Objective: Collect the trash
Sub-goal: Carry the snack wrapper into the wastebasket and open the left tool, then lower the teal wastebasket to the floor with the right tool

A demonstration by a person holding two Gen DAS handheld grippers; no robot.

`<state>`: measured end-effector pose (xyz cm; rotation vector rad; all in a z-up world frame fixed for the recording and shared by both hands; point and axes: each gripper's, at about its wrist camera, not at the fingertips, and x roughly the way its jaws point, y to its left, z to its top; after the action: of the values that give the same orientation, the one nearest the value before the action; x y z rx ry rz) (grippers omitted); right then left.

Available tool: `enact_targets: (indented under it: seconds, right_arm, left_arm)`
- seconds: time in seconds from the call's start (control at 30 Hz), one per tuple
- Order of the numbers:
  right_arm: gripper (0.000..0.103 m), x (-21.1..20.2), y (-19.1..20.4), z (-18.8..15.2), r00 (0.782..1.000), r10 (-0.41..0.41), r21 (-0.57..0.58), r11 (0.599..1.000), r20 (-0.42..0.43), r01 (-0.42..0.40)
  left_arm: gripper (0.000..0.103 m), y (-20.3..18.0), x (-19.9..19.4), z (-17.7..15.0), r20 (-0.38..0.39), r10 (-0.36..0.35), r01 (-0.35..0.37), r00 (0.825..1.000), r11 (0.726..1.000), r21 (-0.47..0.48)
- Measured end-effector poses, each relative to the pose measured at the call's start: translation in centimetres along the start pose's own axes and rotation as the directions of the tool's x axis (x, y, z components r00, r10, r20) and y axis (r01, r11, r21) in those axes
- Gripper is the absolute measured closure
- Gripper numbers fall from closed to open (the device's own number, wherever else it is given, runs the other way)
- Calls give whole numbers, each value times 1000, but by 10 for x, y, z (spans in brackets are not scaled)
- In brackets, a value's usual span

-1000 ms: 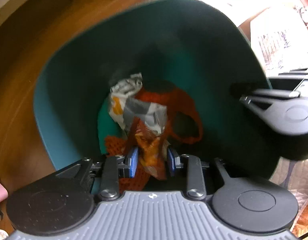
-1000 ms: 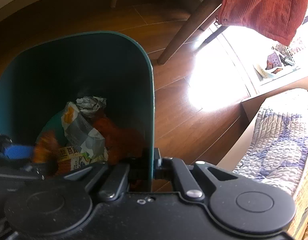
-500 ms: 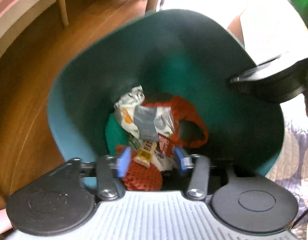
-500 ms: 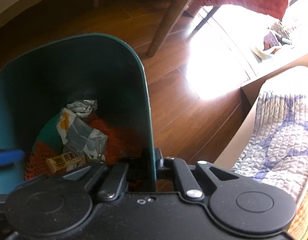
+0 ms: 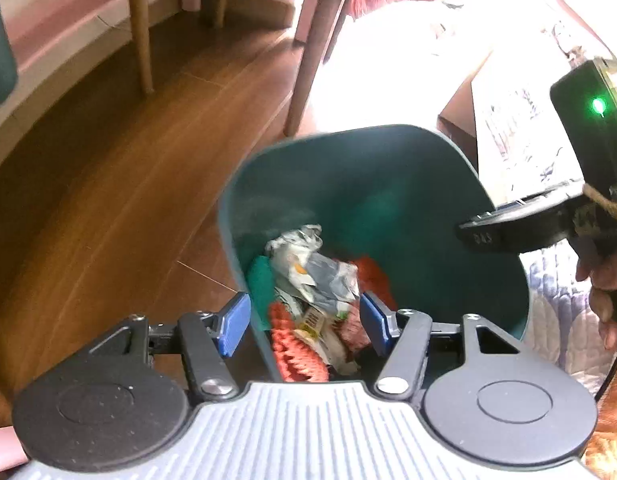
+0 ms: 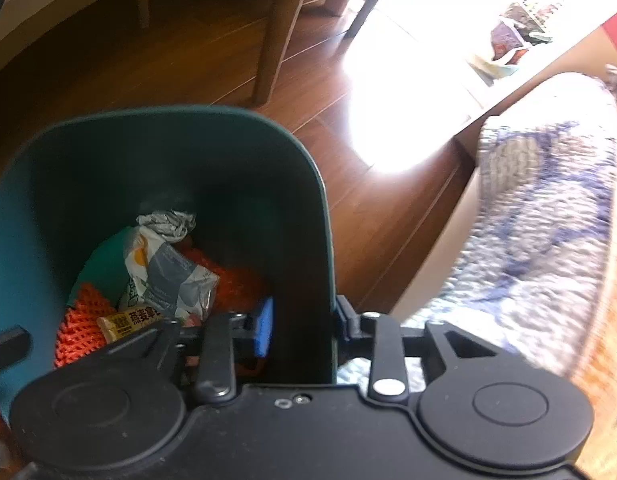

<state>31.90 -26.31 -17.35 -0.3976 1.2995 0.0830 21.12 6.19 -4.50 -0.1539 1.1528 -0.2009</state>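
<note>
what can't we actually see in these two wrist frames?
- Bottom of the bin: both views, covered by the wrappers and orange netting.
- Near rim of the bin: left wrist view, behind the left gripper body.
- Right gripper outer pad: right wrist view, hidden behind the bin wall between its jaws.
- Small print on the yellow bar wrapper: too small.
- Quilt: blurred, cut off at the right.

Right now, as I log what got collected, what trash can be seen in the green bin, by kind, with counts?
Crumpled paper ball: 1
Grey-and-white wrapper: 1
Yellow snack-bar wrapper: 1
Orange net: 1, possibly more; orange mesh shows on both sides of the bin
Total: 4 seen; anything underneath is hidden.
</note>
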Motion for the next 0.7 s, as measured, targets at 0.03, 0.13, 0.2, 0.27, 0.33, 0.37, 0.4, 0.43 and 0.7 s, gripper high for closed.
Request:
enact_targets:
  seconds: [0.03, 0.13, 0.2, 0.27, 0.33, 0.37, 0.4, 0.43, 0.7]
  right_arm:
    - [68, -5, -2, -3, 1000, -8, 7, 1000, 4, 8]
    - [70, -21, -10, -13, 999, 38, 61, 997, 14, -39]
    - [69, -37, -9, -20, 997, 63, 77, 995, 38, -66]
    - [65, -57, -11, -29, 993, 99, 90, 990, 70, -105]
    - [63, -75, -14, -38, 984, 144, 109, 982, 105, -155]
    - [61, -83, -14, -43, 979, 161, 117, 978, 122, -176]
    - [60, -92, -13, -48, 974, 175, 124, 973, 142, -192]
    - [59, -100, -16, -51, 969, 189, 129, 969, 162, -211]
    - [42, -164, -36, -99, 904, 270, 169, 926, 331, -338]
  left_arm:
    - [44, 3, -6, 1, 2, -8, 8, 1000, 1000, -9]
    - [44, 12, -21, 5, 19, -2, 2, 1000, 999, -42]
    - [44, 14, -32, 6, 34, 23, -22, 999, 999, -39]
    - [44, 15, -45, 5, 43, 42, -41, 998, 999, -35]
    - [44, 16, -57, 2, 45, 60, -58, 997, 997, -41]
    - [44, 17, -63, 0, 49, 67, -65, 997, 997, -43]
    - [44, 16, -68, -2, 54, 73, -71, 996, 997, -43]
    - [44, 15, -74, -3, 61, 83, -81, 995, 996, -41]
    - [34, -6, -132, -19, 136, 102, -101, 985, 995, -17]
